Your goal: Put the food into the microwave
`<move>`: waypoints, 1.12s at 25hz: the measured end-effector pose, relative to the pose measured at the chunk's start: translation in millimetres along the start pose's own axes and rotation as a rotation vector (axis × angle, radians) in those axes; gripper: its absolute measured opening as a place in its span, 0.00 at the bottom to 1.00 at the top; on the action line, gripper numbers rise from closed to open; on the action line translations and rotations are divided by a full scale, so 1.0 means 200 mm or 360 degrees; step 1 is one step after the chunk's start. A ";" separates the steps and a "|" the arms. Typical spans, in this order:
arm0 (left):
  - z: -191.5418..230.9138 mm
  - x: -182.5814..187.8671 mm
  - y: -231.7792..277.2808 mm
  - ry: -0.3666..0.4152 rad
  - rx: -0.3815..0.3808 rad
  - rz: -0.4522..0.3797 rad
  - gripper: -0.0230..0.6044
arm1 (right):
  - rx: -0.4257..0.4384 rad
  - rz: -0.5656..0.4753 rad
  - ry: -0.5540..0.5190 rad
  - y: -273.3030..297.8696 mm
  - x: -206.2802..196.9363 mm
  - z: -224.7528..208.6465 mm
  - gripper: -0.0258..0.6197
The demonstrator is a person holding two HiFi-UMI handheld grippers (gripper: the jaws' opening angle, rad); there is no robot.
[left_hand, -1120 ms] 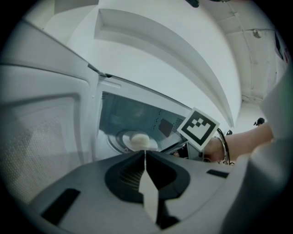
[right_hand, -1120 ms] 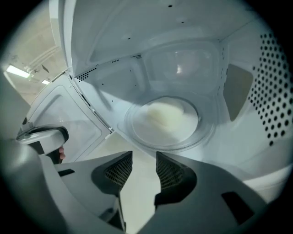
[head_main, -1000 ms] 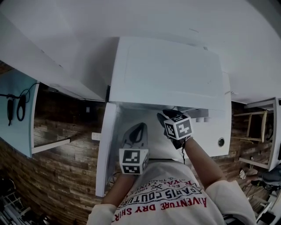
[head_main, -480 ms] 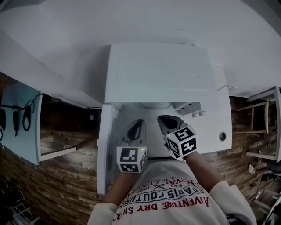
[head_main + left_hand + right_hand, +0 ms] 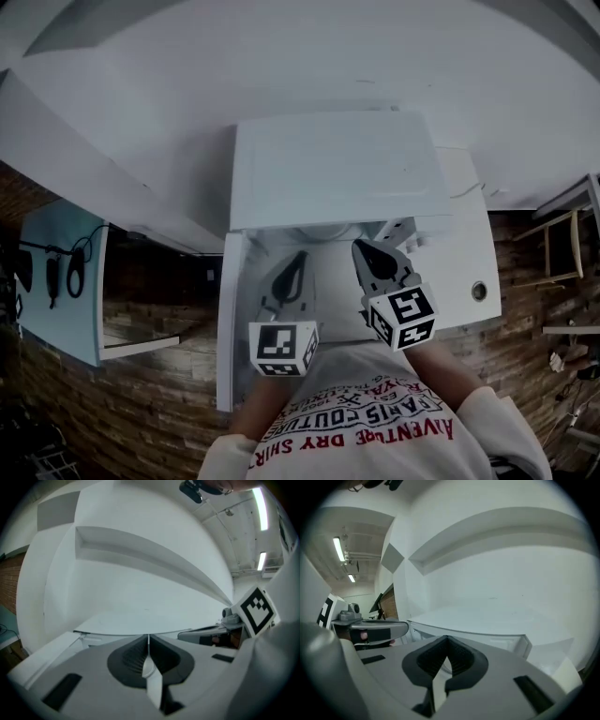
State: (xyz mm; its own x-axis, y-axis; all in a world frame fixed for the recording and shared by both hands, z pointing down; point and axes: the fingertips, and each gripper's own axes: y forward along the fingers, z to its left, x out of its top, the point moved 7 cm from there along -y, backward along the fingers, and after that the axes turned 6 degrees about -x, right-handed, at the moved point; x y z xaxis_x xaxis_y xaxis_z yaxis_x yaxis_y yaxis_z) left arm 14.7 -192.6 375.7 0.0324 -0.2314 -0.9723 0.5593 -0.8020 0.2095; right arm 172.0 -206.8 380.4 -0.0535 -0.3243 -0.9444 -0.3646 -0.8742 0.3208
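Tongs both pinched shut and empty, the left tongs [image 5: 296, 261] and right tongs [image 5: 366, 251] sit near the microwave [image 5: 333, 173], so ease them back clear of its door [image 5: 231, 319] at left.

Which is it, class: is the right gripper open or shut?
Shut. In the right gripper view, the jaws of the right gripper meet at their tips, with no gap left there.
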 end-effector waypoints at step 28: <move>-0.05 0.10 0.03 0.0051 -0.0040 -0.0103 0.06 | -0.0015 -0.0167 -0.0064 -0.07 0.08 -0.01 0.06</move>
State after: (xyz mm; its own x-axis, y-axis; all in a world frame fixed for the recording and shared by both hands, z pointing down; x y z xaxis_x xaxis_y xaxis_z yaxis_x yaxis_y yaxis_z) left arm 26.5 -197.2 356.8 0.0217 -0.1615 -0.9866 0.5818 -0.8005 0.1439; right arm 178.1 -200.9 360.8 -0.0526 -0.2162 -0.9749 -0.3615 -0.9059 0.2204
